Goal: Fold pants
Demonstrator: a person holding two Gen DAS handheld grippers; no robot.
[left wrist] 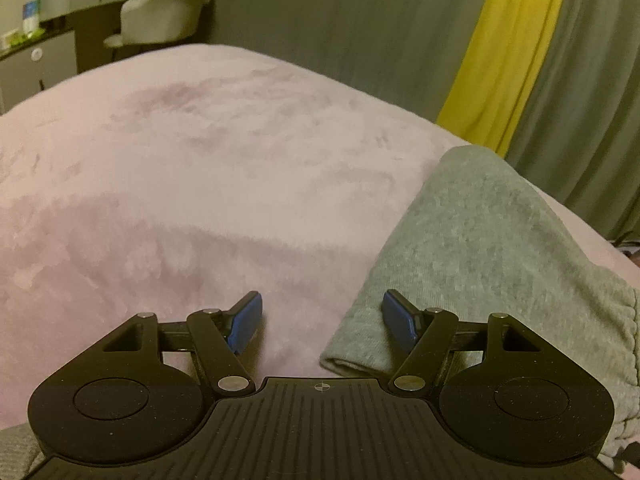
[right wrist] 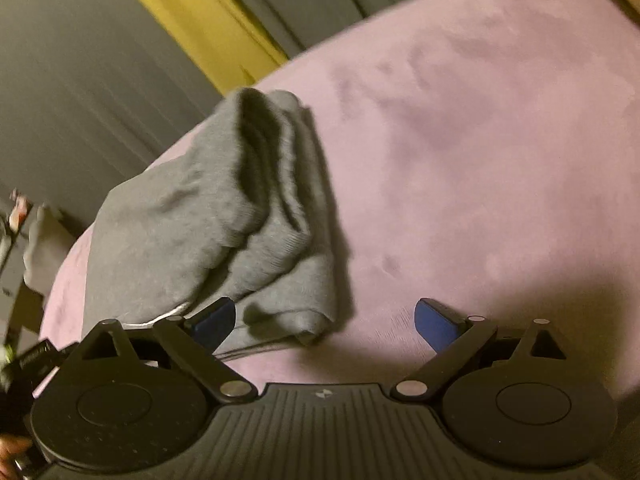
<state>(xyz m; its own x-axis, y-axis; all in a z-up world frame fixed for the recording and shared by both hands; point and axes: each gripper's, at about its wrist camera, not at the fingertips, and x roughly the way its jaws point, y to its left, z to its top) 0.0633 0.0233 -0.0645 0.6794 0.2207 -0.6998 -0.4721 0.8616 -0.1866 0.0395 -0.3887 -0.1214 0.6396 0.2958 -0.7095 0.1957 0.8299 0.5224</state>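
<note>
Left gripper (left wrist: 322, 322): jaws partly apart, nothing between the blue pads (left wrist: 246, 322). It hangs over the pink blanket (left wrist: 180, 168), with the right-hand pad over the folded edge of the grey pants (left wrist: 472, 248); I can't tell if that pad touches the cloth.

Right gripper (right wrist: 324, 322): jaws spread wide, holding nothing. One blue pad (right wrist: 214, 320) sits over the near end of the pants (right wrist: 192, 216); the other is over bare blanket (right wrist: 480, 140).

Pants: grey knit, folded into a thick bundle with several layers stacked at the fold. They lie on the blanket near its edge on the curtain side. From the left wrist view they run along the blanket's right edge, with a gathered waistband or hem at the near end.

Background: grey curtain with a yellow panel (left wrist: 508, 48) past that edge. A pale upholstered chair (left wrist: 164, 12) and a dark counter (left wrist: 60, 8) stand beyond the far left corner.
</note>
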